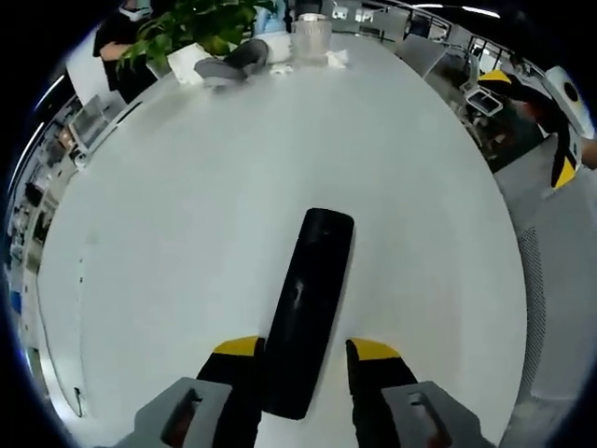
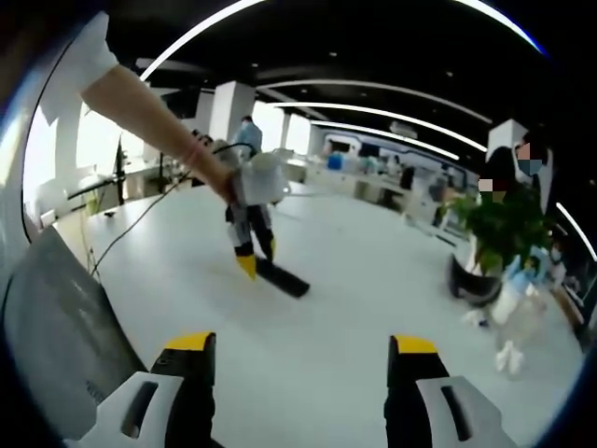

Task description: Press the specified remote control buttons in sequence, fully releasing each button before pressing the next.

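Black remote (image 1: 309,308) lying flat on the white table (image 1: 187,233), long axis running away from the camera in the left gripper view, near end down between the yellow-tipped jaws of the left gripper (image 1: 307,353). Jaws standing close on either side of the remote's near end, narrowed to about its width; cannot tell whether gripping or merely flanking it. No buttons readable on the remote's dark top. At the far end of the table, a potted plant (image 1: 191,23), a dark grey object (image 1: 233,63) beside a white planter, and a clear glass jar (image 1: 312,37). A person in dark clothes (image 1: 117,37) seated past the plant. At the right edge, the right gripper (image 1: 564,140), white and yellow, well apart from the remote. In the right gripper view, right gripper (image 2: 298,350) with jaws spread wide, nothing between them, held above the table (image 2: 373,308) and aimed across it. Farther along, left gripper (image 2: 250,254) held by a hand (image 2: 219,173) on a bare forearm, pointing down at the table, yellow tips at the near end of the remote (image 2: 283,277). A thin cable (image 2: 131,224) trailing from that gripper across the table. Plant (image 2: 499,229) at the right, white bottles (image 2: 511,299) just beside it, people (image 2: 518,163) standing behind. Open office with long ceiling lights beyond.
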`<state>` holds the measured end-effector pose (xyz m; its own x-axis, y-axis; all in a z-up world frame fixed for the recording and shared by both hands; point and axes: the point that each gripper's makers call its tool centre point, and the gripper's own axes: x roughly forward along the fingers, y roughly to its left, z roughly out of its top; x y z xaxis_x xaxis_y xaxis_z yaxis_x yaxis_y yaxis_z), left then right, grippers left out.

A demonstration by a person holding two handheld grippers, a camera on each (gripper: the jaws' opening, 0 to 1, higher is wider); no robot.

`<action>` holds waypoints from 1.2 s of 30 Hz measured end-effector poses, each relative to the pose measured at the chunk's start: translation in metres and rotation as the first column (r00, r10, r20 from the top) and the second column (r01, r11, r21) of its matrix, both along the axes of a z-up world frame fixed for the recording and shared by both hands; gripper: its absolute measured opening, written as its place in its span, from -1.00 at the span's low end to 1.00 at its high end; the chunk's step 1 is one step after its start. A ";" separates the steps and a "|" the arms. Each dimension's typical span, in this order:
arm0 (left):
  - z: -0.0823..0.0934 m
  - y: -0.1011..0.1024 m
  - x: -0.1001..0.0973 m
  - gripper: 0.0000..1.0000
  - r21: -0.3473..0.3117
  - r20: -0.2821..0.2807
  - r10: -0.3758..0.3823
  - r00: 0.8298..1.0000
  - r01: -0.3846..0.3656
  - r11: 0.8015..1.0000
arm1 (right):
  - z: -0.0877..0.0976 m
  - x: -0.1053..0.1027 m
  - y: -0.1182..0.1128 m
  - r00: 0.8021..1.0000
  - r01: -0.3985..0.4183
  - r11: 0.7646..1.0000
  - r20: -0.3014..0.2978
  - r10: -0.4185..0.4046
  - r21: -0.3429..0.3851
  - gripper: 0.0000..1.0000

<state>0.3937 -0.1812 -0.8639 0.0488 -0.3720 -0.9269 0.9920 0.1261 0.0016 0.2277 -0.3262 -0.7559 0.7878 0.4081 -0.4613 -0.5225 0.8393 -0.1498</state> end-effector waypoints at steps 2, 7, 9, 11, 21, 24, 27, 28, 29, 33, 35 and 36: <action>0.000 0.000 0.002 -0.40 -0.009 0.008 0.004 1.000 -0.003 1.000 | 0.000 0.000 0.000 1.000 0.001 1.000 0.001 -0.001 0.001 0.47; -0.001 0.000 0.002 -0.48 -0.017 0.031 -0.022 0.999 0.022 1.000 | 0.000 0.001 -0.001 1.000 0.001 1.000 0.000 -0.001 -0.001 0.47; -0.001 0.000 0.002 -0.48 -0.022 0.034 -0.023 0.999 0.024 0.999 | 0.000 0.001 -0.001 1.000 0.000 1.000 -0.001 0.000 -0.004 0.46; -0.001 0.000 0.002 -0.49 -0.029 0.037 -0.020 0.999 0.021 0.999 | 0.000 0.001 -0.001 1.000 0.000 1.000 0.000 0.000 -0.004 0.47; -0.002 0.002 -0.004 -0.51 -0.041 0.027 -0.024 0.999 0.026 0.999 | -0.001 0.002 -0.001 1.000 0.002 1.000 0.000 -0.002 -0.006 0.47; -0.002 0.003 -0.006 -0.51 -0.037 0.025 -0.029 0.999 0.030 0.999 | -0.001 0.002 -0.001 1.000 0.007 1.000 0.001 -0.007 -0.005 0.46; -0.002 0.003 -0.008 -0.51 -0.043 0.021 -0.015 1.000 0.016 0.999 | 0.000 0.002 -0.001 1.000 0.009 1.000 0.002 -0.009 -0.003 0.46; -0.002 0.003 -0.008 -0.51 -0.045 0.020 -0.014 1.000 0.014 0.999 | 0.000 0.002 -0.001 1.000 0.008 1.000 0.003 -0.008 -0.004 0.46; -0.002 0.004 -0.010 -0.51 -0.047 0.018 -0.012 1.000 0.013 0.999 | 0.000 0.002 -0.001 1.000 0.008 1.000 0.002 -0.008 -0.004 0.47; -0.002 0.005 -0.015 -0.51 -0.043 0.016 -0.016 1.000 0.016 0.999 | 0.000 0.002 0.000 1.000 0.005 1.000 0.003 -0.005 -0.004 0.47; -0.002 0.005 -0.017 -0.51 -0.046 0.013 -0.011 1.000 0.011 0.999 | 0.000 0.002 0.001 1.000 0.003 1.000 0.004 -0.003 -0.004 0.47; -0.002 0.005 -0.017 -0.51 -0.046 0.013 -0.009 1.000 0.010 0.999 | 0.000 0.002 0.001 1.000 0.003 1.000 0.004 -0.003 -0.004 0.47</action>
<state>0.3768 -0.1757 -0.8655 0.0569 -0.4151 -0.9080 0.9931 0.1169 0.0087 0.2294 -0.3253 -0.7558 0.7909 0.4041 -0.4595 -0.5195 0.8402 -0.1554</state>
